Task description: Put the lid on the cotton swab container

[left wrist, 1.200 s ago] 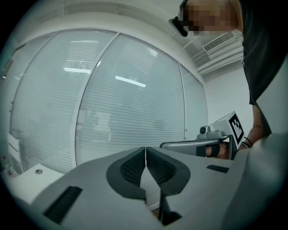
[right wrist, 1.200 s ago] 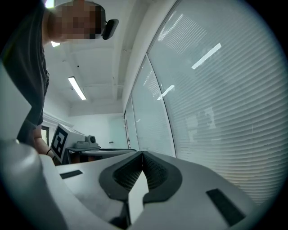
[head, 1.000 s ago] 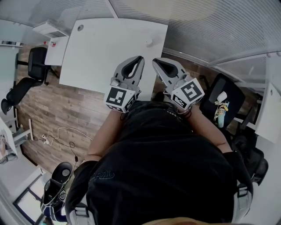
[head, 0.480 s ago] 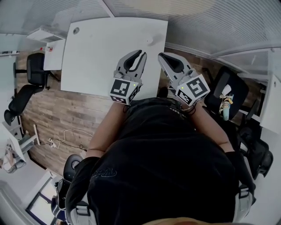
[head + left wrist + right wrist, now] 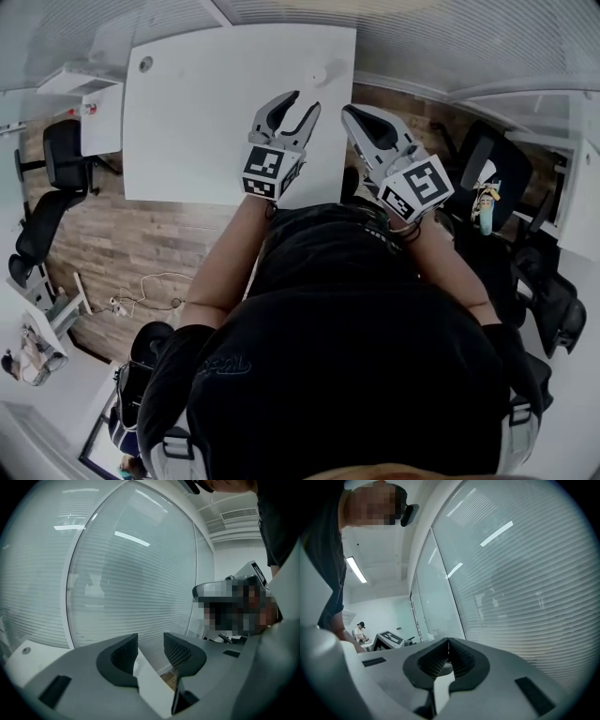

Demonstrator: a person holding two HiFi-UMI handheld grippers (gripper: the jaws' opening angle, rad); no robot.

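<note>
Head view: the left gripper (image 5: 302, 101), clenched a second ago, is opening, nothing between its jaws; the right gripper (image 5: 352, 112) stays clamped shut and empty. Both have edged forward over the white table (image 5: 206, 112), so a reach looks to be starting. A small pale object (image 5: 321, 73), probably the cotton swab container or lid, sits higher in frame, untouched.

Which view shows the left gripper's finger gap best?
Left gripper view: the left gripper has its fingers apart and opening, nothing between them. Head view shows the same gap from above, smaller, over the white table. Right gripper view doesn't show it.
</note>
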